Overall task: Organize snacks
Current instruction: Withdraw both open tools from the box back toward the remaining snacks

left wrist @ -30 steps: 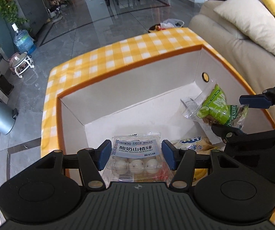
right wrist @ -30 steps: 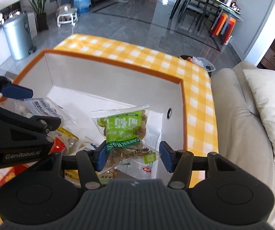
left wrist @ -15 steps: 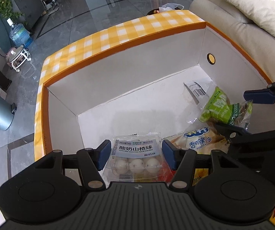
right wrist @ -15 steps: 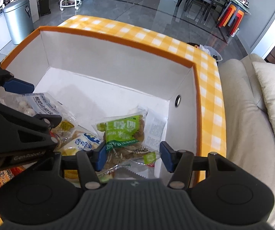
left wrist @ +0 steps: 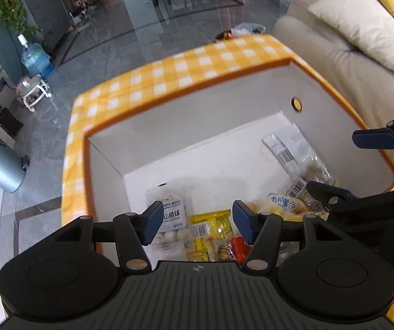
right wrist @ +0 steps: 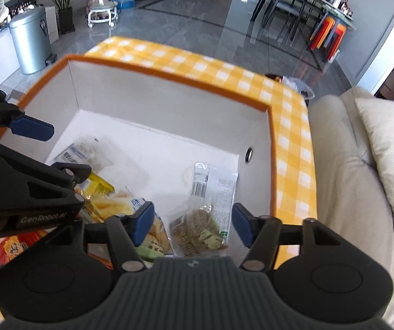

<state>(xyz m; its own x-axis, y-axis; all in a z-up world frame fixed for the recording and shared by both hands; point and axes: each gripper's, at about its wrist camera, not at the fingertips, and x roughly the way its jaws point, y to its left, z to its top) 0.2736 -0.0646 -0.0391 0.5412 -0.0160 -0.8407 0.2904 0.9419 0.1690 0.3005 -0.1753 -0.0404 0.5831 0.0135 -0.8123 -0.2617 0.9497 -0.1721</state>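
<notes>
**Black tongs, blue pads**

Both tools share one build. The left tongs (left wrist: 197,221) have a matte black body with a ribbed top plate bearing a small logo, flanked by two round black housings with raised discs. Two angular black arms run forward, pinned with silver screws, and end in flat blue pads (left wrist: 150,222). The right tongs (right wrist: 192,222) match: ribbed plate, round housings, silver screws, blue pads (right wrist: 142,224). Seen from the right wrist, the left tool's side carries pale lettering reading "GenRobot.AI".
</notes>
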